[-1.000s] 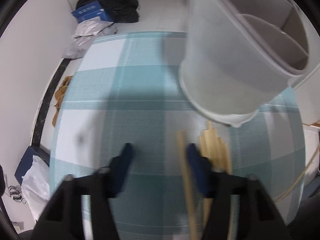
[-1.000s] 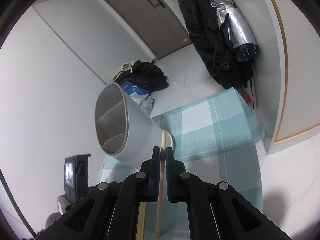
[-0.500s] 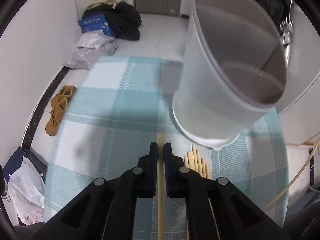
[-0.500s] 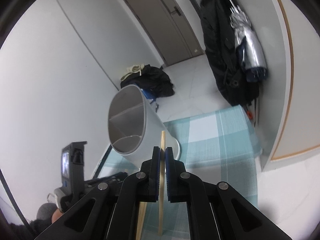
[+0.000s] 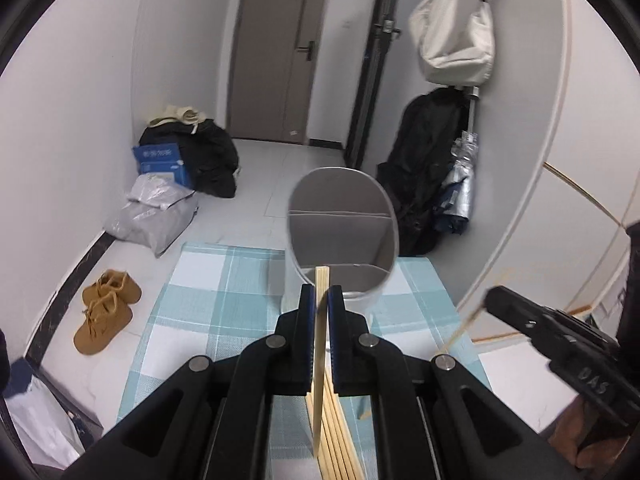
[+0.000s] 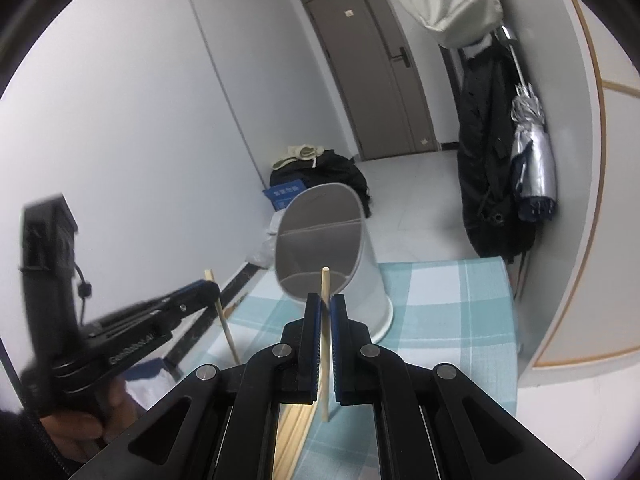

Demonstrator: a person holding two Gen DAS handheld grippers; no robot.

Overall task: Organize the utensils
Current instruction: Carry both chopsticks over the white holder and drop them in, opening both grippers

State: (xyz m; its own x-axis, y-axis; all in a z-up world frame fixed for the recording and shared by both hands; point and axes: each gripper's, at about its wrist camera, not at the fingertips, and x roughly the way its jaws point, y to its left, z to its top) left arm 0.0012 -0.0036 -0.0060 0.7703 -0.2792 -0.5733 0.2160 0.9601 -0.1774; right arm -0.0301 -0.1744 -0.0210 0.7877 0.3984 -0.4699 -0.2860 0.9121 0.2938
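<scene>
I have a pale wooden chopstick [image 5: 319, 344] pinched in my left claw [image 5: 321, 300], picked up a moment ago off the bundle of chopsticks [image 5: 334, 432] at six o'clock. My right claw [image 6: 325, 308] is clamped on a second chopstick [image 6: 327, 320]. Both now point at the holder [image 5: 344, 236] at twelve o'clock, so dropping in comes next. The holder is smooth grey plastic, oval and partitioned, on the checked teal worktop [image 5: 216, 300].

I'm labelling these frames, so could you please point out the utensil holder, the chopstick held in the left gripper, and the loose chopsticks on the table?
utensil holder [image 5: 320, 282]: left wrist view, outer wall.
held chopstick [image 5: 321, 280]: left wrist view, upper end.
loose chopsticks [image 5: 338, 440]: left wrist view, mid-bundle.
</scene>
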